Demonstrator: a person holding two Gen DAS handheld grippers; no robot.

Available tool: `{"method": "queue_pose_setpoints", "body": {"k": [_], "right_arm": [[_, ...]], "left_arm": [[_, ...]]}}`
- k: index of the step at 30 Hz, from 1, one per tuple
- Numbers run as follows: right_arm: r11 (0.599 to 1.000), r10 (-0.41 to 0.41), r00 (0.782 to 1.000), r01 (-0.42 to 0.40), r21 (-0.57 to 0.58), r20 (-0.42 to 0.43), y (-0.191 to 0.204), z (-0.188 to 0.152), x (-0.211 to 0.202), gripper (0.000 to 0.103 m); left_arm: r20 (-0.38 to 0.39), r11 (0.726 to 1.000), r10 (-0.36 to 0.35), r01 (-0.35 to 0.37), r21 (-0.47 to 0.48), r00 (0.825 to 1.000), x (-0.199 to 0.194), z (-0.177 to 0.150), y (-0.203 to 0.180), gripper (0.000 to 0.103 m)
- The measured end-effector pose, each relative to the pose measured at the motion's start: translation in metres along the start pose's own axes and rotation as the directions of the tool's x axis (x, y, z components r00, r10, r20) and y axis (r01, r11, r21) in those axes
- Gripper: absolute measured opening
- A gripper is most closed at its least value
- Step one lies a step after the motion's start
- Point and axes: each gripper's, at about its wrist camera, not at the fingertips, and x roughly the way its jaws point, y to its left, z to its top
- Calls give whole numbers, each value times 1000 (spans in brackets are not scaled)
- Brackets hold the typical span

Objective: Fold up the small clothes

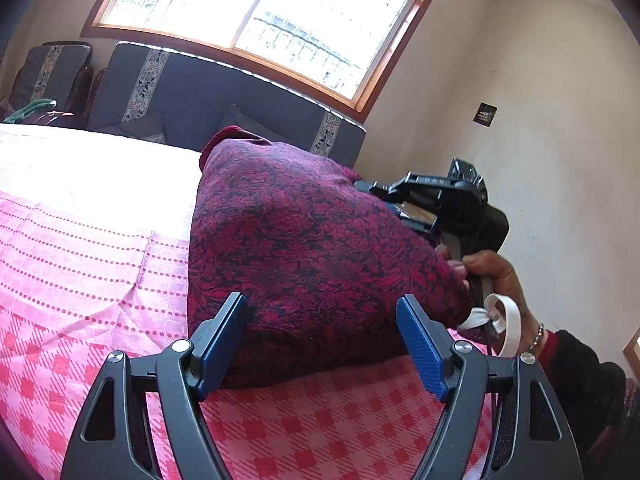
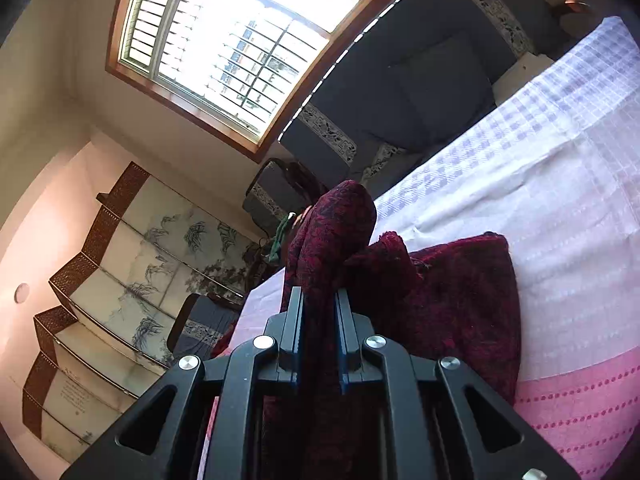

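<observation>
Right wrist: right hand-held gripper (image 2: 318,312) tilted, clamping lifted maroon garment (image 2: 460,304).

Probably a home living room — cushioned sofa (image 1: 224,96) under a barred window (image 2: 224,40), painted folding screen (image 2: 120,280).

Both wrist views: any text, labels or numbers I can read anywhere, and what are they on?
None can be read for certain.
Raised lettering on the right gripper body: too blurred to read.
Dark sticker on the wall: print too small.
Calligraphy on the folding screen lowest panel: too small to read.
Maroon garment: pattern only, no label showing.
</observation>
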Motion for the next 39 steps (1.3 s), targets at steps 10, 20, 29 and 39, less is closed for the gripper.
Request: {"method": "queue_pose_setpoints", "body": {"k": [10, 20, 29, 39], "right_arm": [[996, -47, 999, 47, 74, 1, -56, -20, -16, 19], [984, -177, 982, 175, -44, -65, -11, -53, -70, 35], [976, -217, 967, 212, -51, -137, -9, -57, -41, 51], [964, -258, 952, 242, -112, -164, 0, -48, -15, 17]], "left_arm": [[-30, 999, -7, 6, -38, 1000, 9, 6, 4, 80], [-35, 998, -4, 2, -56, 999, 13, 8, 9, 82], [-35, 998, -2, 0, -65, 999, 14, 8, 10, 83], [-34, 998, -1, -1, -66, 999, 14, 8, 9, 83]]}}
